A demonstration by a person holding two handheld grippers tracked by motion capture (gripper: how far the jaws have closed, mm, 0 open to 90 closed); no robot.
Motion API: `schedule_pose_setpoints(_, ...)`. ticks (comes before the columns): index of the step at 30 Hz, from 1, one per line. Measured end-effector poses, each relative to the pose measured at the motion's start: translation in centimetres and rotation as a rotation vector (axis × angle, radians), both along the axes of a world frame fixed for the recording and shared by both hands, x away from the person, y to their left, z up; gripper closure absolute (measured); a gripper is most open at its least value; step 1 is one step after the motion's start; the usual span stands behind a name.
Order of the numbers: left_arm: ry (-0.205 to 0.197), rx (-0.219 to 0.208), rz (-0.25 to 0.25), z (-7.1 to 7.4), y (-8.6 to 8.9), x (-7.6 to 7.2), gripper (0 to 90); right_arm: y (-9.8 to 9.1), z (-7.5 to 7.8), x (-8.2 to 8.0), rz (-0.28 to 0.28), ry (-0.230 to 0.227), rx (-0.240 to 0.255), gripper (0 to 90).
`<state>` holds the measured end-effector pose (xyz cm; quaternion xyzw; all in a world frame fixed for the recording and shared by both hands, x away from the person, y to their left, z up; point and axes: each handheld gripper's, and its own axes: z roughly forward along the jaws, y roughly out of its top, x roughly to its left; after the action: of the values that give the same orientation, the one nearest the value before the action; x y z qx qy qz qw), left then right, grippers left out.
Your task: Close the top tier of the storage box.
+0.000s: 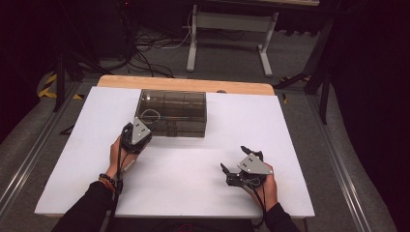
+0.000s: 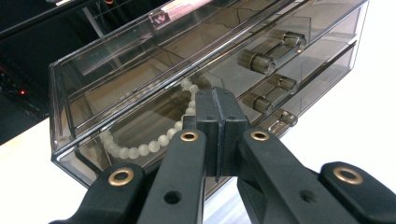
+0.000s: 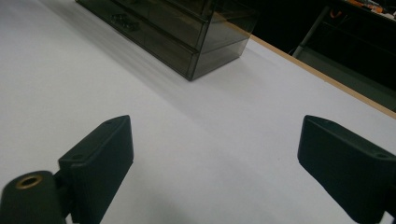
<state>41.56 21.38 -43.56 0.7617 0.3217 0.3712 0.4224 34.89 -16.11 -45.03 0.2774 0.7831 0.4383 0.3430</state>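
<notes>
A smoky see-through drawer box [image 1: 171,113] stands at the back middle of the white table top [image 1: 193,169]. Inside its lower drawer, at the left end, lies a white bead bracelet [image 2: 154,144] [image 1: 151,115]. My left gripper [image 2: 219,109] [image 1: 146,127] is shut, pads pressed flat together with nothing between them, right at the box's front face beside the bracelet. Two round drawer knobs [image 2: 261,60] sit to the right of the jaws. My right gripper [image 3: 224,158] [image 1: 234,158] rests low over the table at the front right, open and holding nothing, well away from the box [image 3: 187,32].
The wooden table edge [image 1: 186,84] runs behind the box. Beyond it are cables on the floor and a white desk frame [image 1: 227,38]. A bare white surface lies between the two grippers and to the right of the box.
</notes>
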Motion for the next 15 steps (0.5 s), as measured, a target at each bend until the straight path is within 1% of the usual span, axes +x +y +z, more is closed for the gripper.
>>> schedule_pose_setpoints(7, 0.003, 0.007, 0.001, -0.11, -0.14, 0.06, 89.5, 0.18, -0.08, -0.32, 0.007, 0.001, -0.005, 11.2)
schedule_pose_setpoints(8, -0.002, 0.015, 0.004, -0.09, -0.20, 0.09, 89.5, 0.19, -0.12, -0.40, 0.010, -0.002, -0.010, 11.2)
schedule_pose_setpoints(10, -0.003, 0.016, 0.003, -0.08, -0.24, 0.12, 89.4, 0.11, -0.19, -0.44, 0.012, -0.006, -0.019, 11.2)
schedule_pose_setpoints(12, -0.003, 0.015, 0.001, -0.10, -0.32, 0.16, 89.5, 0.05, -0.19, -0.45, 0.010, -0.006, -0.018, 11.2)
schedule_pose_setpoints(13, 0.001, 0.013, -0.001, -0.15, -0.36, 0.19, 89.4, -0.12, -0.11, -0.48, 0.003, -0.004, -0.008, 11.2)
schedule_pose_setpoints(15, 0.001, 0.014, 0.001, -0.18, -0.39, 0.21, 89.5, -0.12, -0.06, -0.57, 0.002, -0.003, -0.004, 11.2)
